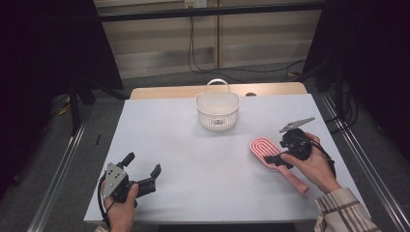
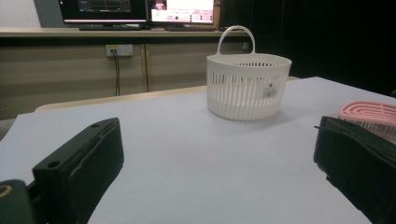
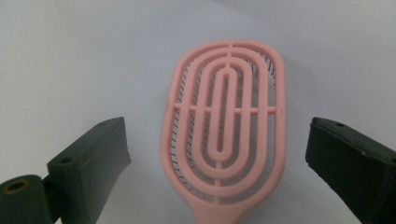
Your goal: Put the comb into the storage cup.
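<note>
Now, over on the left side of the table [image 1: 169, 125], the left gripper [image 1: 145, 171] rests low near the front edge, held in the person's left hand [image 1: 121, 205]. Its jaws are spread wide apart and nothing is between them. It looks like it is just waiting out of the way, so the other hand has room to work. In the middle, toward the far side, a white basket [image 1: 217, 111] stands upright with its handle up. It sits alone, well apart from both grippers, and it is probably where things get dropped in. Moving to the right, a pink hairbrush [image 1: 267, 149] lies flat on the table with its bristles facing down. Its long side runs at a slant: the round head points toward the far left, at the basket, and the handle [image 1: 296, 181] points back toward the near right, to the person. The right gripper [image 1: 276, 159] hangs just above the brush, close to where the head meets the handle. In the right gripper view its jaws stand wide open, one on each side of the hairbrush head [image 3: 224, 121], and they hold nothing yet. It seems lined up that way so the jaws can close across the brush's thin side.
</note>
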